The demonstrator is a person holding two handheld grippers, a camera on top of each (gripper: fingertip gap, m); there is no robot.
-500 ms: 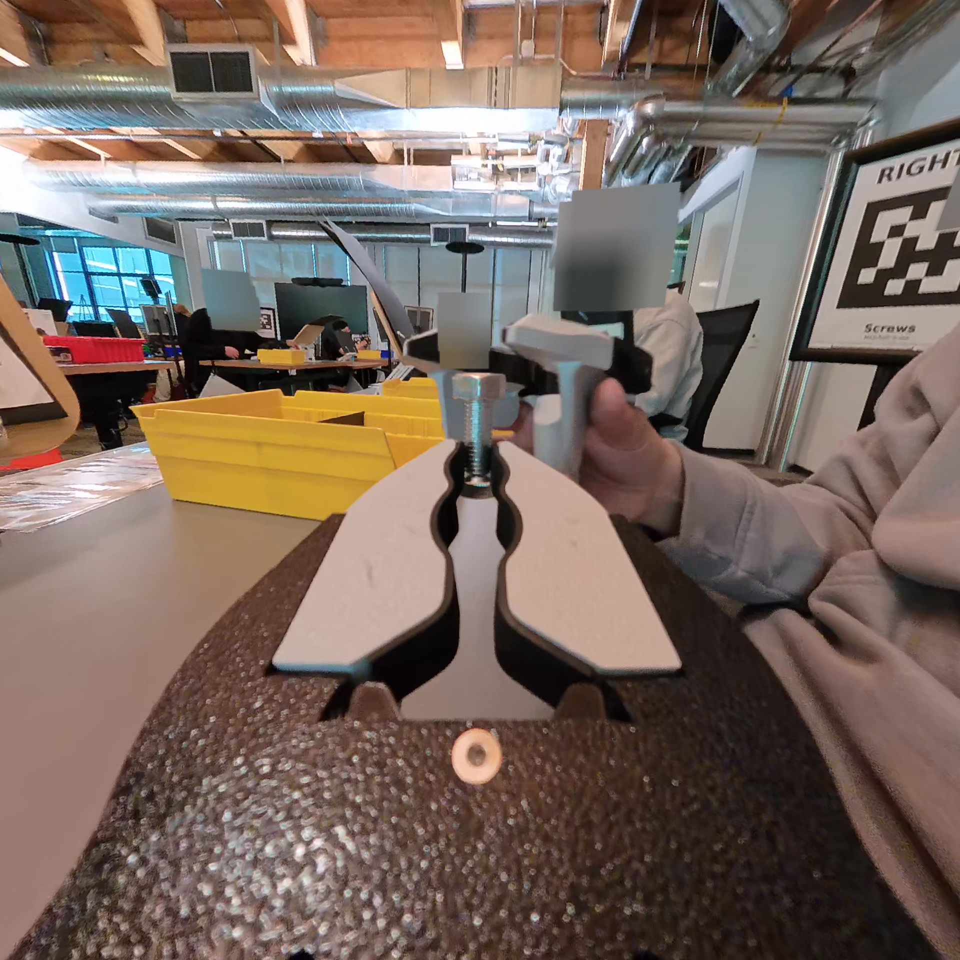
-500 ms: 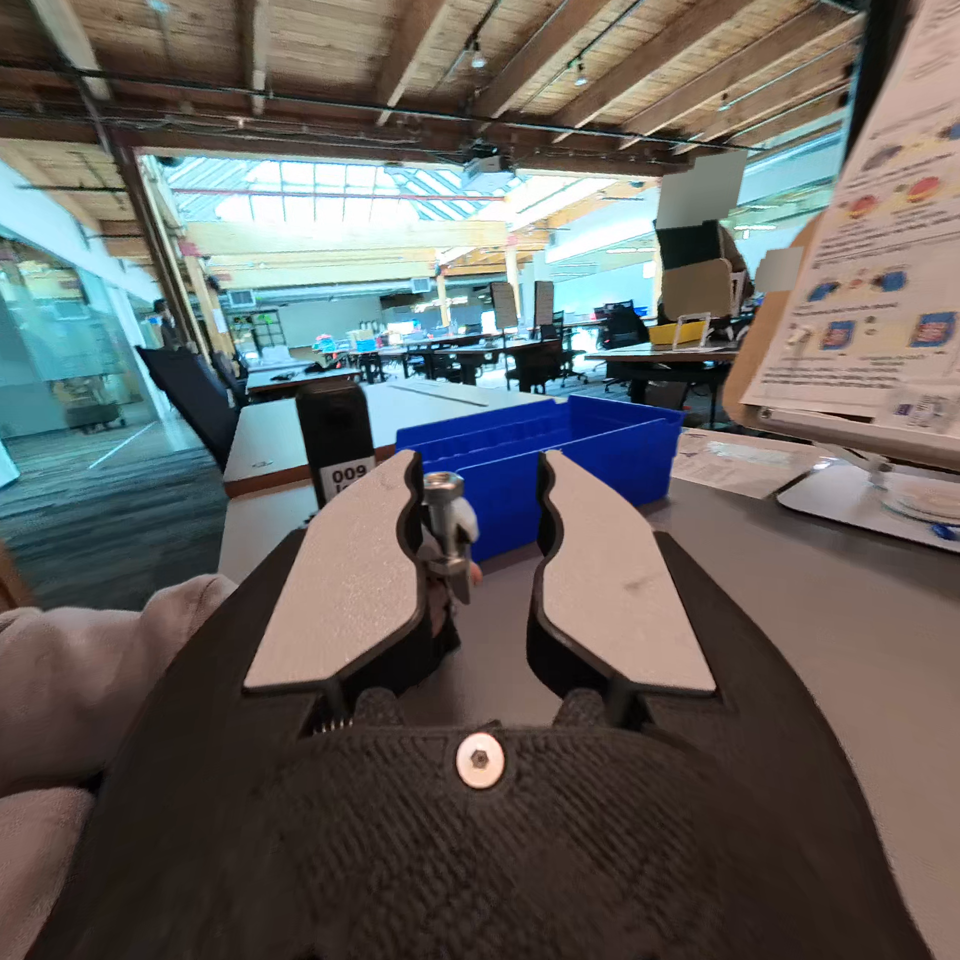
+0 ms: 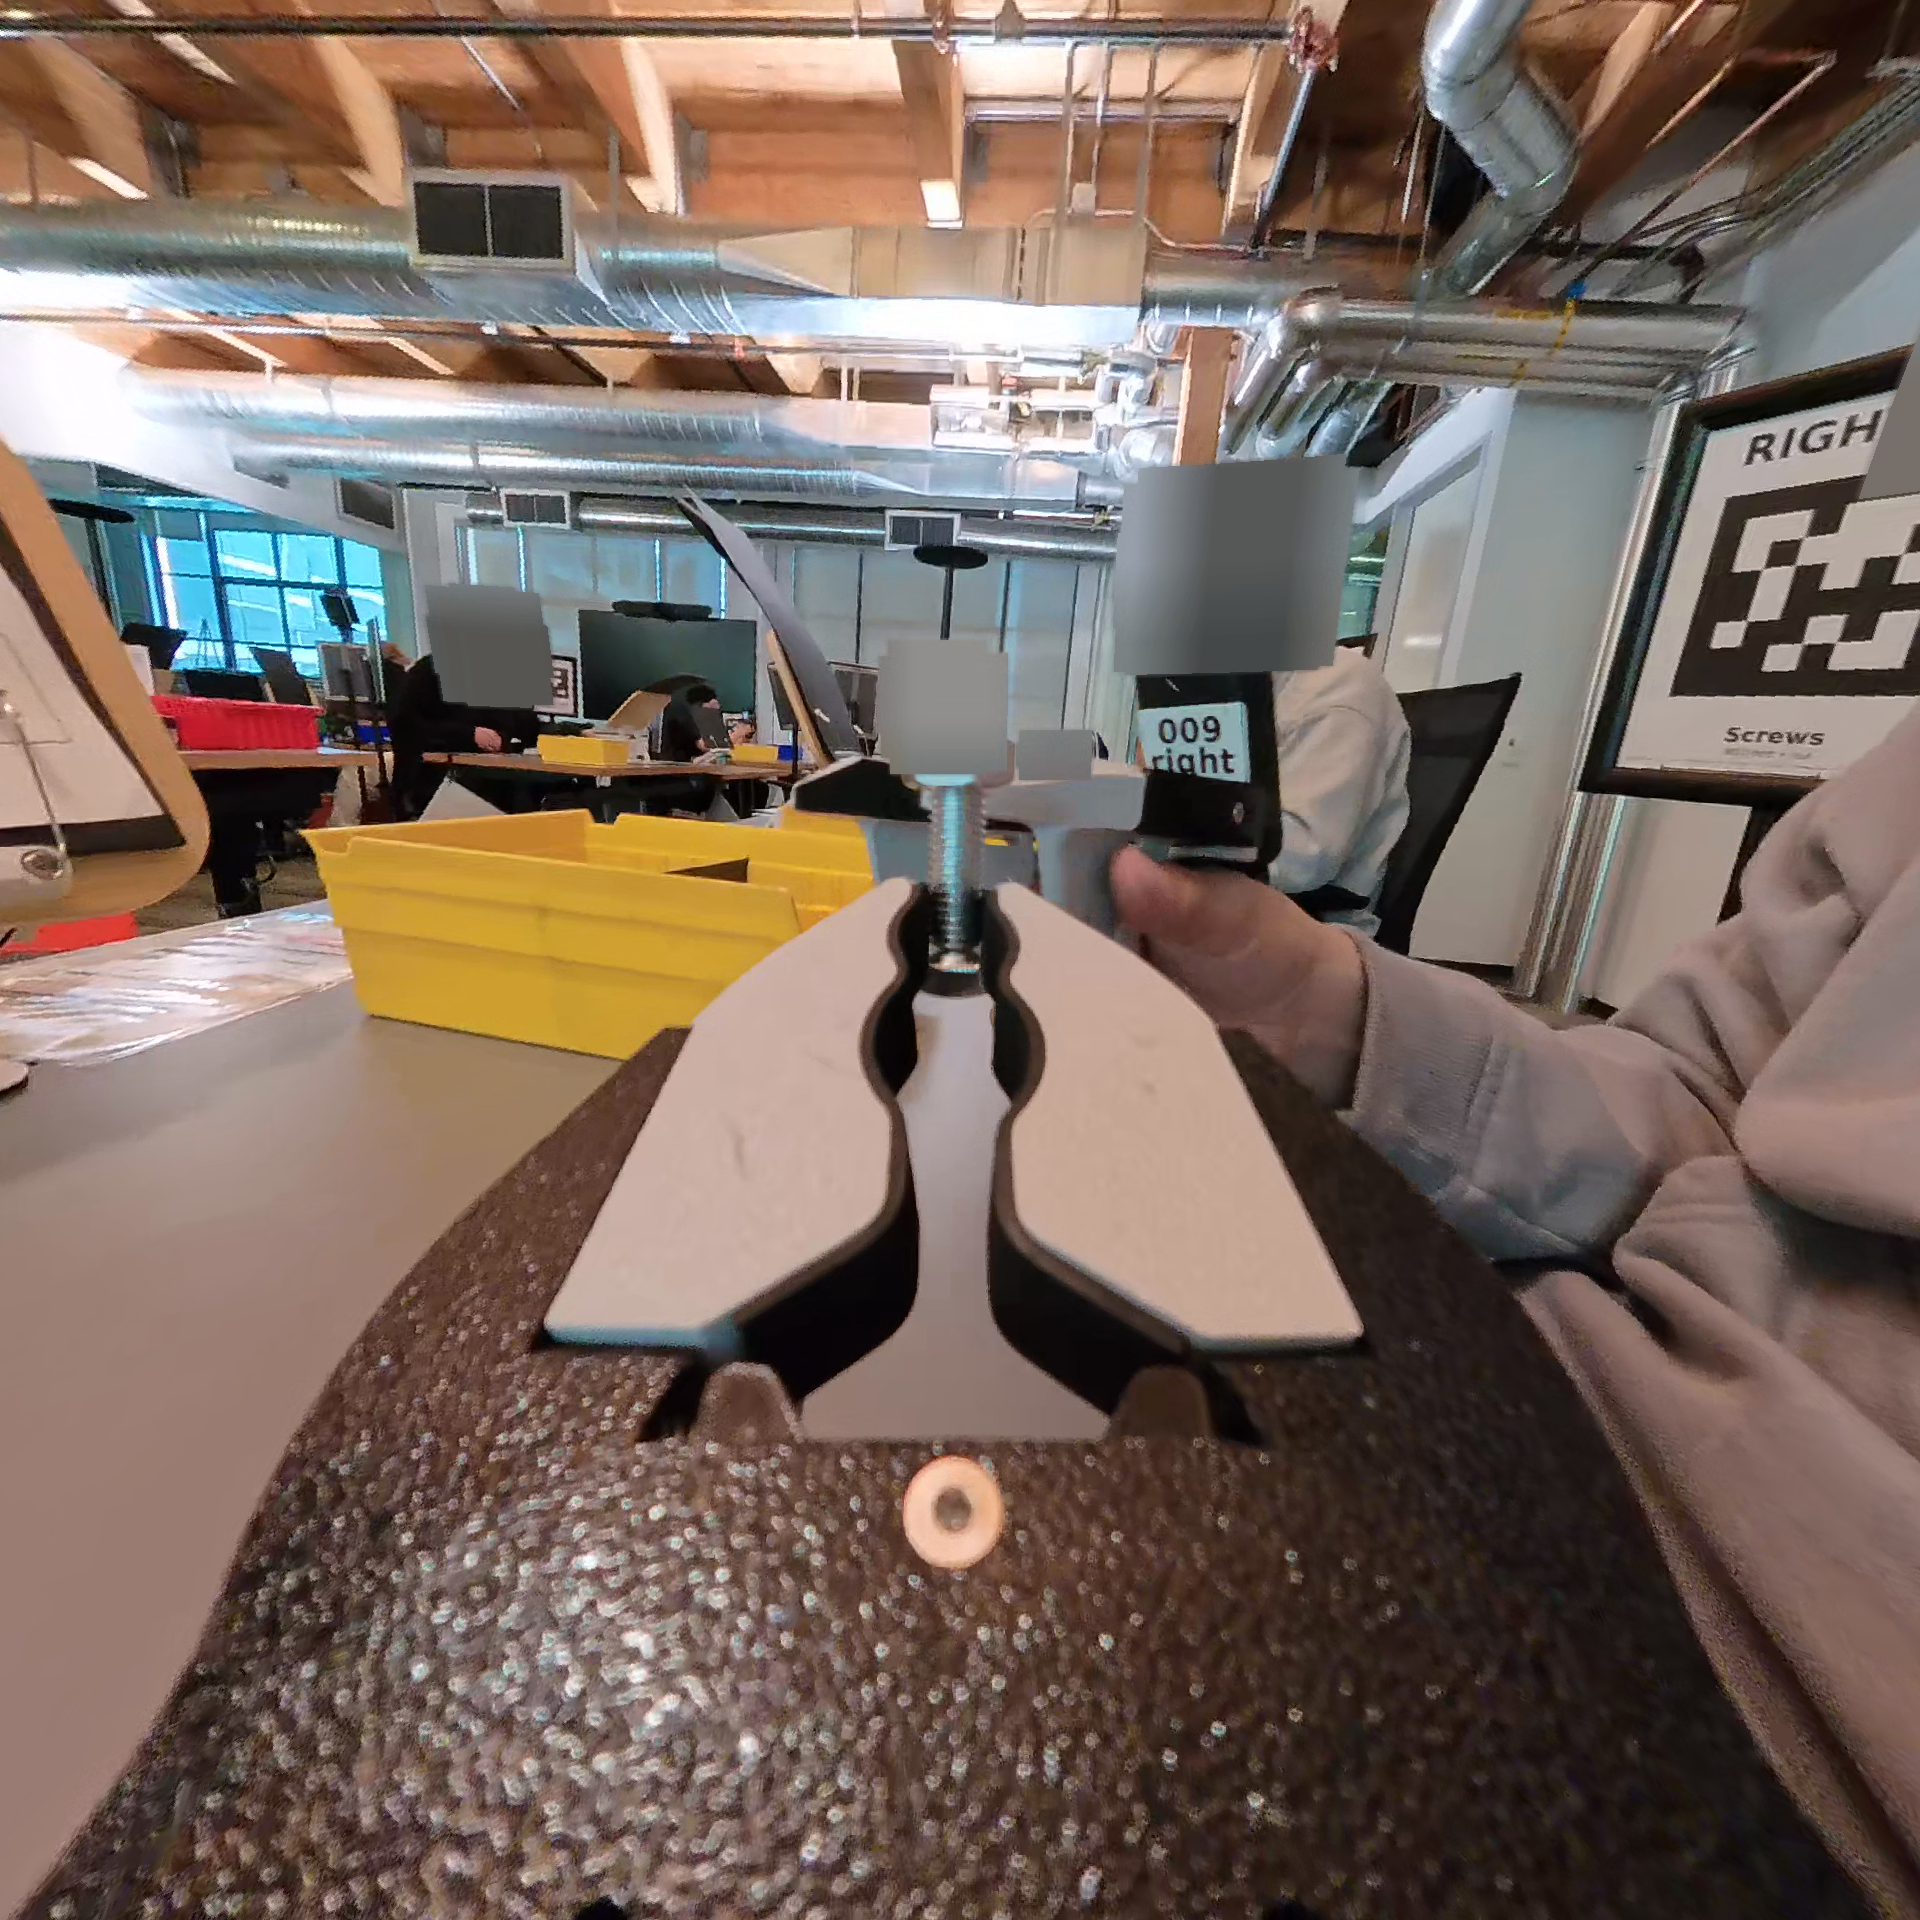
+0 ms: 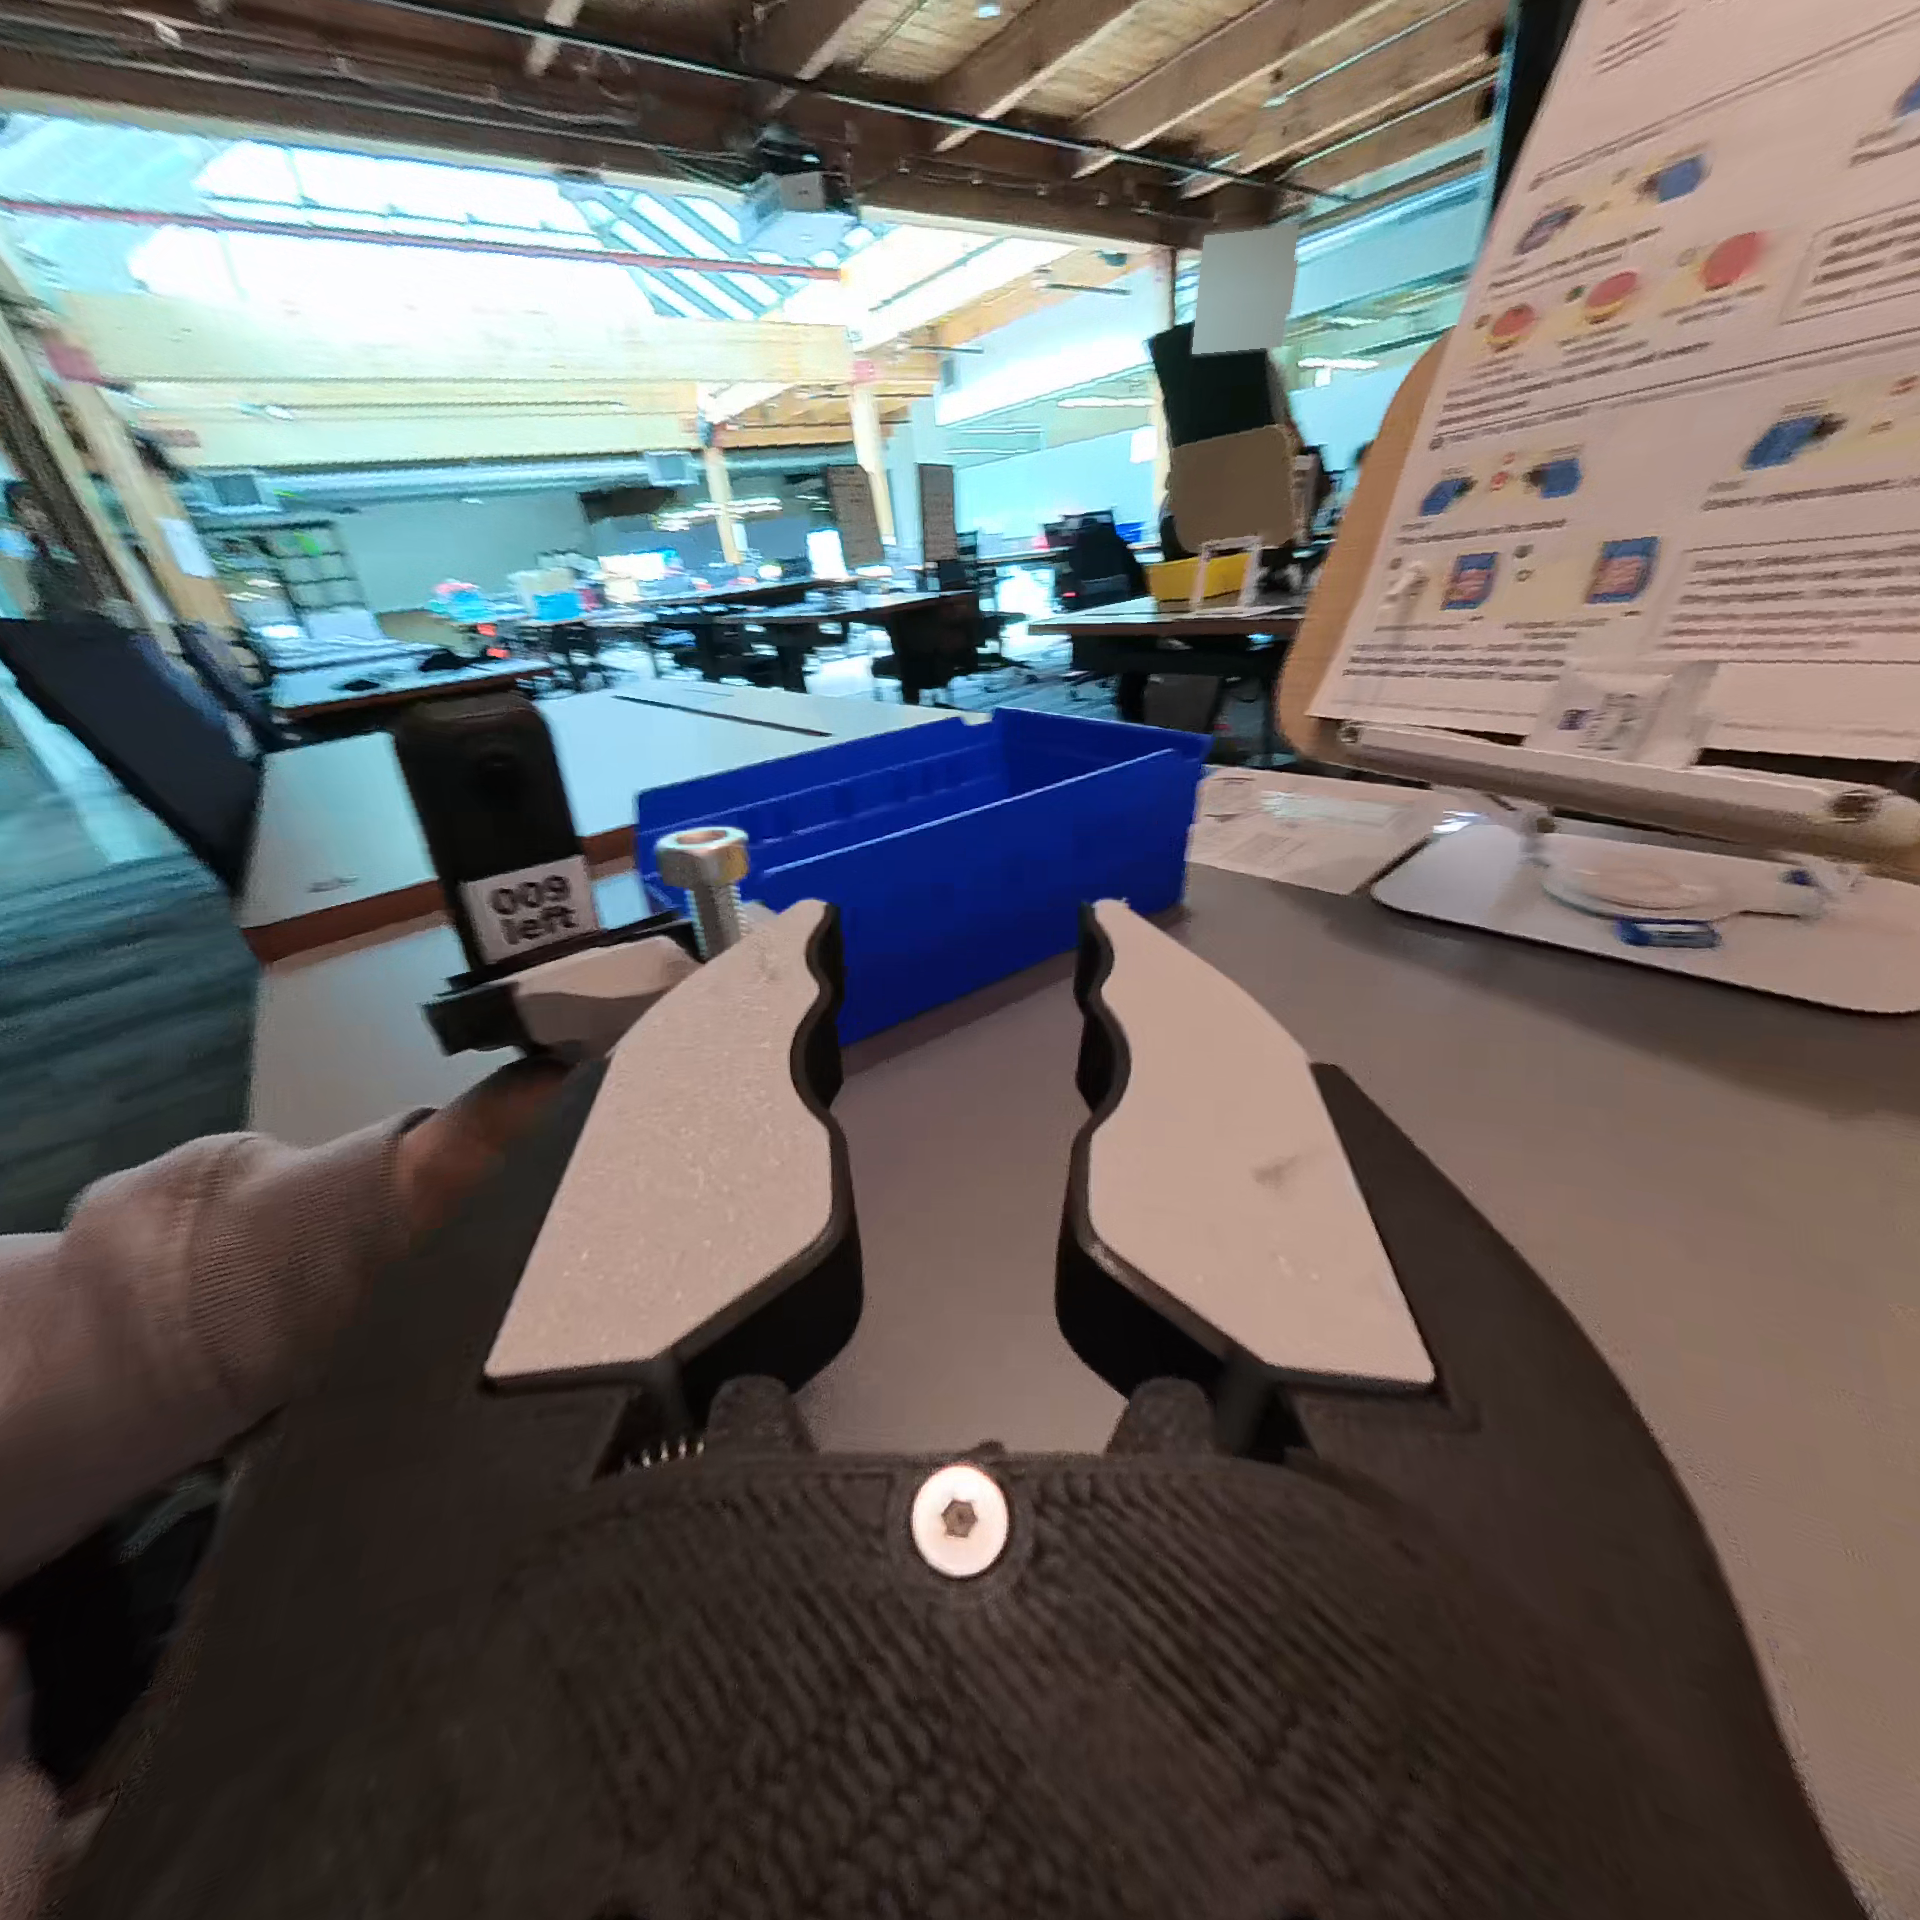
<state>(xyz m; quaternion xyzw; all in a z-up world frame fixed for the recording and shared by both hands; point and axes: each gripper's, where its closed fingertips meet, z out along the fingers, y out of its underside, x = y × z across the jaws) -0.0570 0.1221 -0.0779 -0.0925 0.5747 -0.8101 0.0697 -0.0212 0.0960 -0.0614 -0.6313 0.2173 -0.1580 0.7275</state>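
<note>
My left gripper (image 3: 954, 899) is shut on the threaded shank of a silver bolt (image 3: 952, 842), which it holds upright with the head on top. The bolt also shows in the right wrist view (image 4: 704, 873), with its hex head up, just left of my right gripper's left finger (image 4: 727, 1091). My right gripper (image 4: 956, 920) is open and empty, and the blue bin (image 4: 966, 883) shows through its gap. In the left wrist view the right gripper (image 3: 1070, 805) sits just behind the bolt, held by a hand (image 3: 1236, 966).
A yellow bin (image 3: 540, 914) stands on the grey table (image 3: 208, 1195) ahead and to the left. An instruction sheet on a stand (image 4: 1662, 416) is at the right of the blue bin. A framed sign with a black-and-white pattern (image 3: 1797, 603) stands at the far right.
The bolt stood between the right gripper's open fingers, close to the left one; now it is outside, left of that finger. The left gripper has kept its hold on the bolt.
</note>
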